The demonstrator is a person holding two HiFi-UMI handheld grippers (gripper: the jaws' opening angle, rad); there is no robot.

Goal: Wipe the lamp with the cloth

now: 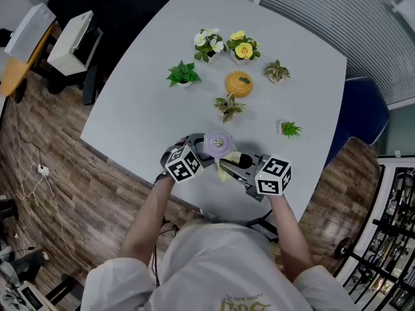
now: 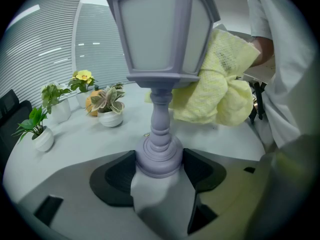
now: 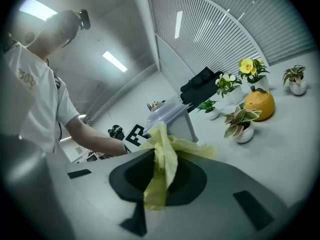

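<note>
A pale purple lantern-style lamp [image 1: 218, 143] stands near the table's front edge. My left gripper [image 1: 194, 155] is shut on its round base [image 2: 160, 156], a black pad pressing on each side. The lantern head [image 2: 160, 29] rises above the jaws. My right gripper [image 1: 244, 167] is shut on a yellow cloth [image 3: 163, 159], which is pinched between the jaws and hangs out in front. The bunched cloth [image 2: 215, 91] rests against the right side of the lantern head [image 3: 172, 118]. In the head view the cloth [image 1: 227, 168] shows just below the lamp.
Several small potted plants [image 1: 183, 74] and an orange round pot [image 1: 238, 83] stand across the middle and back of the white table [image 1: 130, 122]. A blue chair [image 1: 363, 115] is at the right. White boxes [image 1: 74, 41] sit at the far left off the table.
</note>
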